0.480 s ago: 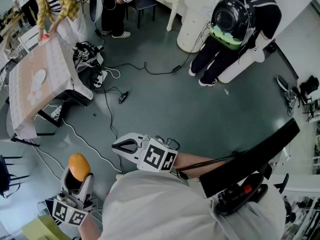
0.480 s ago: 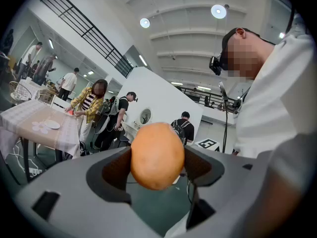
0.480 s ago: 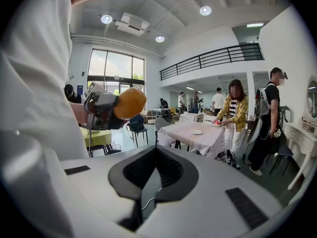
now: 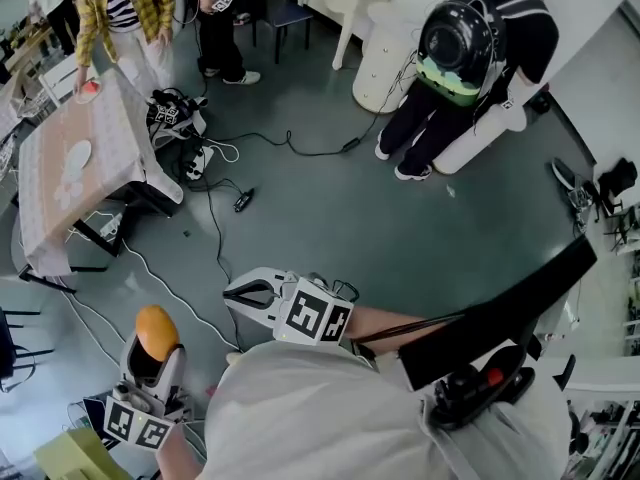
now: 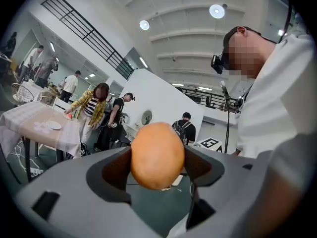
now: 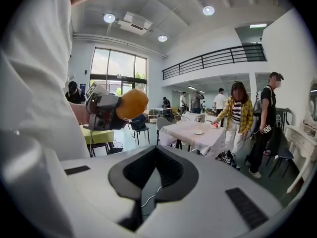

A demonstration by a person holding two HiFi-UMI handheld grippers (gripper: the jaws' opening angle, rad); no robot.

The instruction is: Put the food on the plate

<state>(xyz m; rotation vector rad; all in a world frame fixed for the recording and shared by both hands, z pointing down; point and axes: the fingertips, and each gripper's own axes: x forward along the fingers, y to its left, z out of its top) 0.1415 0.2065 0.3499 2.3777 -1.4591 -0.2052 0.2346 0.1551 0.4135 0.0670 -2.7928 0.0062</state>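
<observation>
Head view: left tongs (image 4: 150, 360) clamp orange food (image 4: 157, 330); right tongs (image 4: 234, 291) closed, square markers (image 4: 318, 315).

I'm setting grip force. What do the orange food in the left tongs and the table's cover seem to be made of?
The orange food has smooth, matte, evenly coloured skin with no visible dent where the left tongs clamp it; perhaps a bread roll or a plastic imitation. The table cover looks like pale soft cloth, since it hangs in folds over the edges.
</observation>
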